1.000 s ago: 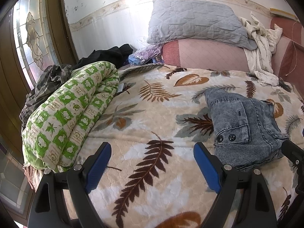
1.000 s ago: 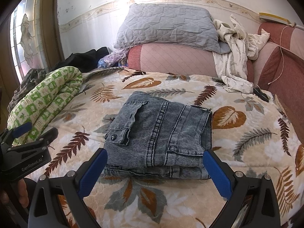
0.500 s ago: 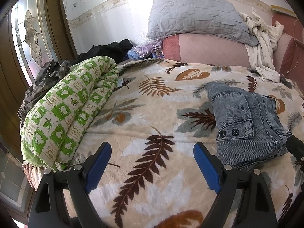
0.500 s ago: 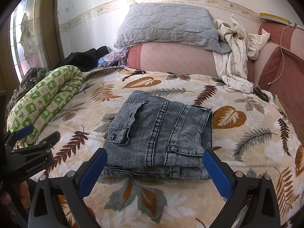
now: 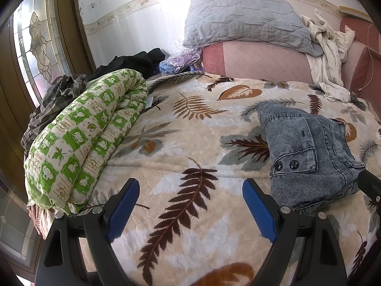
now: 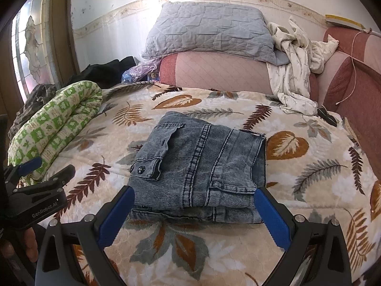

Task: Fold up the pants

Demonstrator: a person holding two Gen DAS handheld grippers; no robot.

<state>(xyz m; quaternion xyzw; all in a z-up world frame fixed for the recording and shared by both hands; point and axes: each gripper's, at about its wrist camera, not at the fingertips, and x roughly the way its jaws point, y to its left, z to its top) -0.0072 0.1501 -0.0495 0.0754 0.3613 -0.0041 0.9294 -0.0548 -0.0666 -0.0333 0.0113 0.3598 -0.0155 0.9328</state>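
The grey-blue denim pants [image 6: 200, 166] lie folded in a compact stack on the leaf-patterned blanket [image 6: 309, 166]. In the left wrist view the pants [image 5: 307, 152] sit at the right. My right gripper [image 6: 194, 214] is open and empty, its blue pads just in front of the stack's near edge. My left gripper [image 5: 190, 205] is open and empty over bare blanket [image 5: 185, 157], to the left of the pants. It also shows at the left edge of the right wrist view [image 6: 35, 190].
A rolled green-and-white quilt [image 5: 83, 143] lies along the bed's left side, dark clothes [image 5: 133, 64] behind it. A grey pillow [image 6: 209, 33] and white crumpled cloth [image 6: 297, 71] rest on the pink headboard cushion [image 6: 214, 71]. A stained-glass window [image 5: 35, 43] is at left.
Both grippers have drawn back a little from the folded pants. The pants have not moved and both grippers stay open.
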